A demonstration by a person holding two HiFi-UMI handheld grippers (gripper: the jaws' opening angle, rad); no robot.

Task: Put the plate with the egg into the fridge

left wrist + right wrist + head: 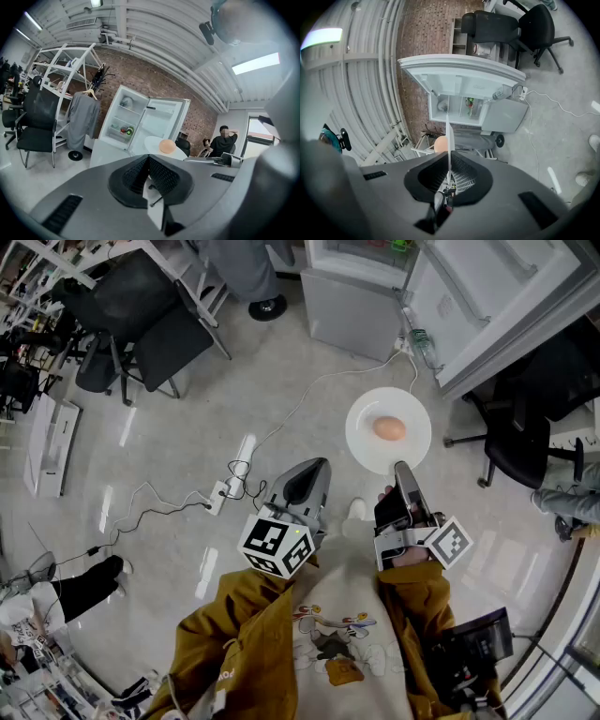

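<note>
A white plate point(373, 452) carrying a brown egg point(389, 428) is held level above the floor. My right gripper point(400, 469) is shut on its near rim. In the right gripper view the plate point(448, 139) shows edge-on between the pads, with the egg point(440, 143) to its left. My left gripper point(319, 466) hangs beside it on the left, shut and holding nothing. From the left gripper point(149, 160) I see the plate point(152, 142) and egg point(167, 146) just ahead. The white fridge point(352, 294) stands ahead with its door point(497, 296) swung open.
A power strip with cables point(217, 496) lies on the floor to the left. Black office chairs stand at the far left point(159, 334) and at the right point(520, 442). A person's shoe point(267, 307) is near the fridge. Another person point(224, 143) sits in the background.
</note>
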